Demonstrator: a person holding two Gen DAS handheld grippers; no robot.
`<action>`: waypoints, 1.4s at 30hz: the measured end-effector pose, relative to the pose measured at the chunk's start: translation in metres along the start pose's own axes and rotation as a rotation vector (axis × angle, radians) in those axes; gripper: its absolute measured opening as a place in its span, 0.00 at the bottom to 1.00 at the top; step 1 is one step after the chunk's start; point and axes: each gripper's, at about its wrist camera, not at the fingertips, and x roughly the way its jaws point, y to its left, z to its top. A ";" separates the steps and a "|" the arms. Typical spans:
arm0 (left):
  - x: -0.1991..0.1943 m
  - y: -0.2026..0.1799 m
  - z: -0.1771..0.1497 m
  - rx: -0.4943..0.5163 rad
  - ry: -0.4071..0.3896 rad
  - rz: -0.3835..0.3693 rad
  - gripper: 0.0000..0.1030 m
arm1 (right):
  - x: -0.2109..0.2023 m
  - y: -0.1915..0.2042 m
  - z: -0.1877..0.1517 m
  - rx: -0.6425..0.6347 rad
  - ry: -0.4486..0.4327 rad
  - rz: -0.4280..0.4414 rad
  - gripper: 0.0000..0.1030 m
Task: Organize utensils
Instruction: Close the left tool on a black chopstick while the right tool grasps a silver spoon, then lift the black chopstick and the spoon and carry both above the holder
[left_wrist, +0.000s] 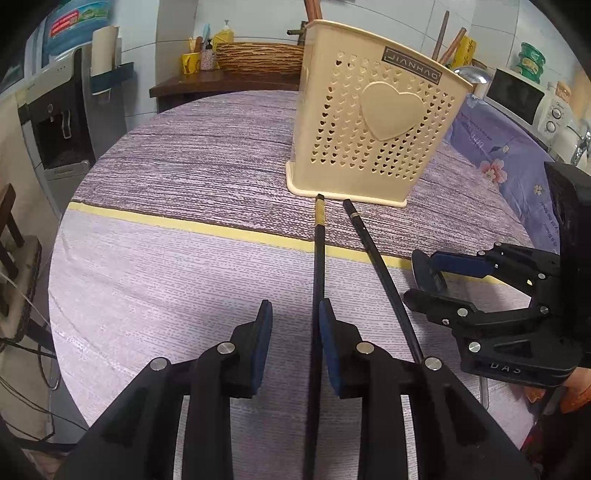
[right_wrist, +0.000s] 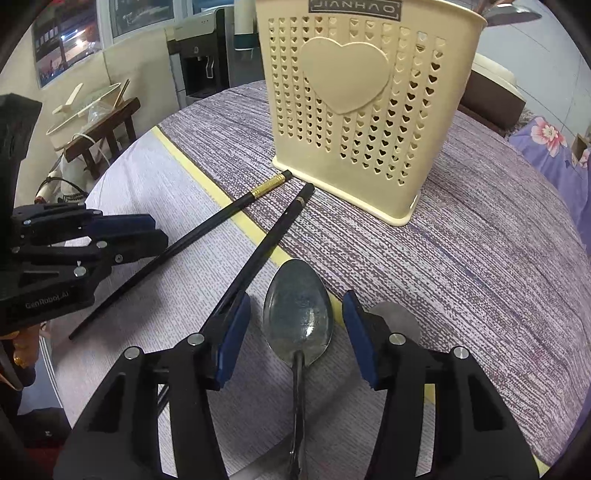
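A cream utensil holder (left_wrist: 373, 125) with heart-shaped holes stands on the round table; it also shows in the right wrist view (right_wrist: 362, 107). Two black chopsticks (left_wrist: 319, 240) (left_wrist: 373, 254) lie in front of it, tips toward its base, and show in the right wrist view (right_wrist: 207, 229) (right_wrist: 273, 229). My left gripper (left_wrist: 293, 314) is open, low over the table, with the gold-banded chopstick between its fingers, along the right pad. My right gripper (right_wrist: 295, 306) is open around a metal spoon (right_wrist: 298, 317) lying bowl-up on the cloth. The right gripper also appears in the left wrist view (left_wrist: 421, 280).
The table has a purple striped cloth with a yellow band (left_wrist: 207, 229). A water dispenser (left_wrist: 55, 122) stands left, a side table with a wicker basket (left_wrist: 258, 55) behind, a microwave (left_wrist: 524, 99) at right. Wooden sticks (left_wrist: 448, 44) stand in the holder.
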 end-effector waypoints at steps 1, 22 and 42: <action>0.002 -0.001 0.003 0.009 0.004 -0.003 0.30 | 0.000 0.001 0.000 0.006 0.004 -0.003 0.51; 0.055 -0.030 0.058 0.183 0.083 0.056 0.29 | 0.001 0.002 0.006 0.058 0.023 -0.043 0.40; 0.031 -0.024 0.064 0.126 -0.008 0.037 0.08 | -0.021 0.002 0.007 0.100 -0.062 -0.009 0.37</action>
